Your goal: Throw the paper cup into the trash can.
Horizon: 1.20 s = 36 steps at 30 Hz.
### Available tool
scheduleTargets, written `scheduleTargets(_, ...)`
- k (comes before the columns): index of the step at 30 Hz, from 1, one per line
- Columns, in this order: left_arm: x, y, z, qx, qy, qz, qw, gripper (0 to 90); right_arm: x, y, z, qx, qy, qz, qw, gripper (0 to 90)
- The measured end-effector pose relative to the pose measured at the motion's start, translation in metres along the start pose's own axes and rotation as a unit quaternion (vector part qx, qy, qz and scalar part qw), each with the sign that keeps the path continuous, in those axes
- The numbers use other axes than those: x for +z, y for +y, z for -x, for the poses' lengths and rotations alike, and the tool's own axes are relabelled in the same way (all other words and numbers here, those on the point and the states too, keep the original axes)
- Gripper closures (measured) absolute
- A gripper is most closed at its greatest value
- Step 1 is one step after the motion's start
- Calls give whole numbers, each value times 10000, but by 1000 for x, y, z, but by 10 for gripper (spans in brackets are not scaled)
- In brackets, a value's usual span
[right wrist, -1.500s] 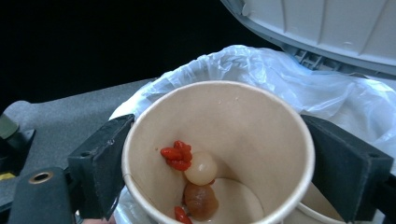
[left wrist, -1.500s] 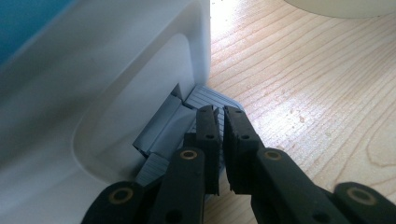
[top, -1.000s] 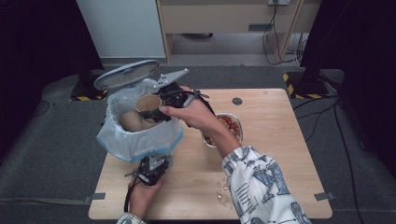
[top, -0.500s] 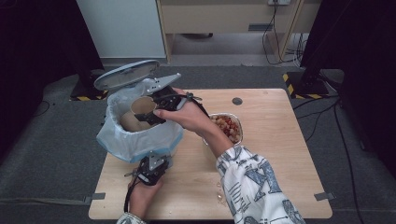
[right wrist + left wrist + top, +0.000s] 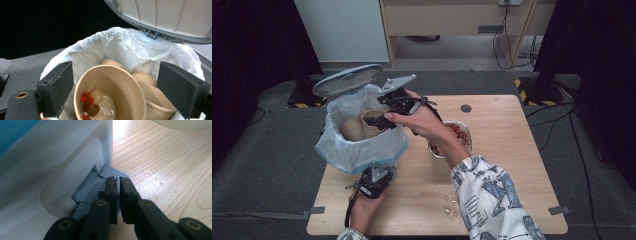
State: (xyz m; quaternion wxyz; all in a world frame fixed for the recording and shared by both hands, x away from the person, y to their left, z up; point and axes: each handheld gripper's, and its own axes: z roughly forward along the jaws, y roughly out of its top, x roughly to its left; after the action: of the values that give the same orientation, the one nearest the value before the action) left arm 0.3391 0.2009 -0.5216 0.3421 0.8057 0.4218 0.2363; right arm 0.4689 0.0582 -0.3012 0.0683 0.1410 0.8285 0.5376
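Opening right gripper (image 5: 379, 121), paper bowl (image 5: 110, 92) released

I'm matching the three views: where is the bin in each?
High view: bin, left of centre on the table.
Left gripper view: its white base, left half, pedal at the jaws.
Right gripper view: its lined mouth, centre and bottom.
Shared landmark: the raised lid, high view and right gripper view.

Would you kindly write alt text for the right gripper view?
Open right gripper above a white-lined bin, its jaws just opened, a paper bowl of food scraps lying between them untouched. More bowls lie behind; the lid stands open.
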Motion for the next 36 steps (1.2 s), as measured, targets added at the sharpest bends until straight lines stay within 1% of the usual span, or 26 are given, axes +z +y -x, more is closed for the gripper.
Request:
scheduleTargets(10, 0, 0, 0, 0, 0, 0, 10000, 843, -14, -3, 8, 45, -186, 29, 9998, 135)
scheduleTargets(16, 0, 0, 0, 1, 2, 1, 10000, 842, -23, -7, 15, 5, -343, -38, 9994, 128)
scheduleTargets(22, 0, 0, 0, 0, 1, -1, 10000, 842, -32, -13, 22, 35, -478, -73, 9988, 122)
scheduleTargets(28, 0, 0, 0, 1, 2, 0, 10000, 842, -44, -20, 29, 120, -631, -104, 9979, 117)
scheduleTargets(36, 0, 0, 0, -4, -6, 1, 10000, 842, -60, -29, 39, 155, -793, -83, 9967, 117)
